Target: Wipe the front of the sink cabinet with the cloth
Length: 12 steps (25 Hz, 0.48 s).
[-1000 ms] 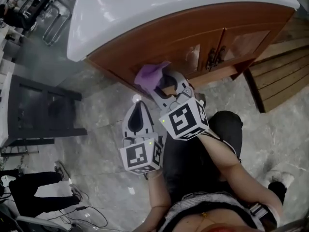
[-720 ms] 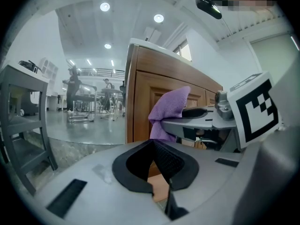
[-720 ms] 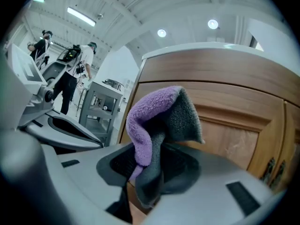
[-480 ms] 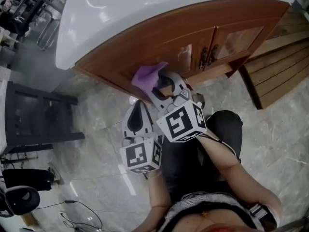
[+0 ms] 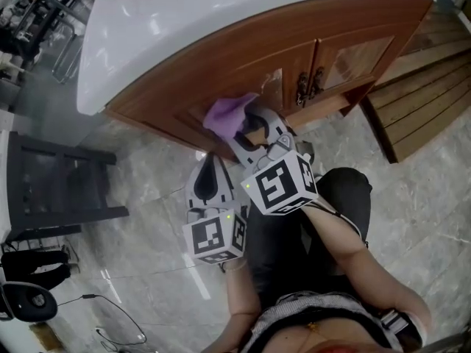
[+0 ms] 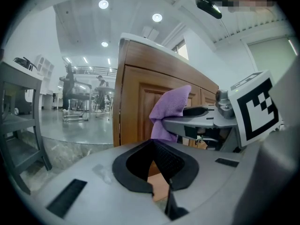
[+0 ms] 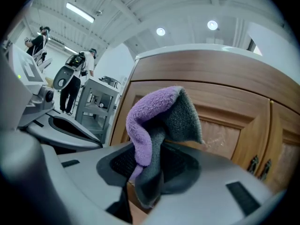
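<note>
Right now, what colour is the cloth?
The cloth is purple on one side and grey on the other. It shows best in the right gripper view.

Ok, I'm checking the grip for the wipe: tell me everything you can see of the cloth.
The cloth is small and fuzzy like terry, purple on one face and grey on the other. It is folded and bunched, pinched between the jaws of the right gripper, with its free end standing up beyond them. It is held close to the wooden cabinet front; whether it touches the wood cannot be told.
</note>
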{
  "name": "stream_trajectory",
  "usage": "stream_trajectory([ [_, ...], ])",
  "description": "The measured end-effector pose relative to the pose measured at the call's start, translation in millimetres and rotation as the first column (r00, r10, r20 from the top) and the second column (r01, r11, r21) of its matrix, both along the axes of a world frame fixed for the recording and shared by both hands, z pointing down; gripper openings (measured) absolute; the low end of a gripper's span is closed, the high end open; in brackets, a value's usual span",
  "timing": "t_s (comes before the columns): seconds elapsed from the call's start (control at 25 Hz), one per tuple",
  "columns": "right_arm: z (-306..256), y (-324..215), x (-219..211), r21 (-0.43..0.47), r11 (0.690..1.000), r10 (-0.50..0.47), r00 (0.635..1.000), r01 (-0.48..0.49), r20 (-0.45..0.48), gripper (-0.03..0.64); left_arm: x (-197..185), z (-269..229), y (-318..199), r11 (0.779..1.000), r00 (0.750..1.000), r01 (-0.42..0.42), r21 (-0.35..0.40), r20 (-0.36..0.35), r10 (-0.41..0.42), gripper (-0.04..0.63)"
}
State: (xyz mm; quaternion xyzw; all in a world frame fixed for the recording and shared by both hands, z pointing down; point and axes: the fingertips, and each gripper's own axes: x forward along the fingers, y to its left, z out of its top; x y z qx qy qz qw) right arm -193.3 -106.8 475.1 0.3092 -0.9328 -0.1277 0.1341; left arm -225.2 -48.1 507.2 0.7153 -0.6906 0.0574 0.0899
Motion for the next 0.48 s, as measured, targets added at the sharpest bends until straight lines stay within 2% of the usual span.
stream_trajectory([
  [0.48,4,-14,33,-0.005,0.997,0.077,0.997,-0.077,-0.024,0.176,17,5,-8,0.999,0.999,-0.042,-0.005,-0.01,0.042,0.0],
])
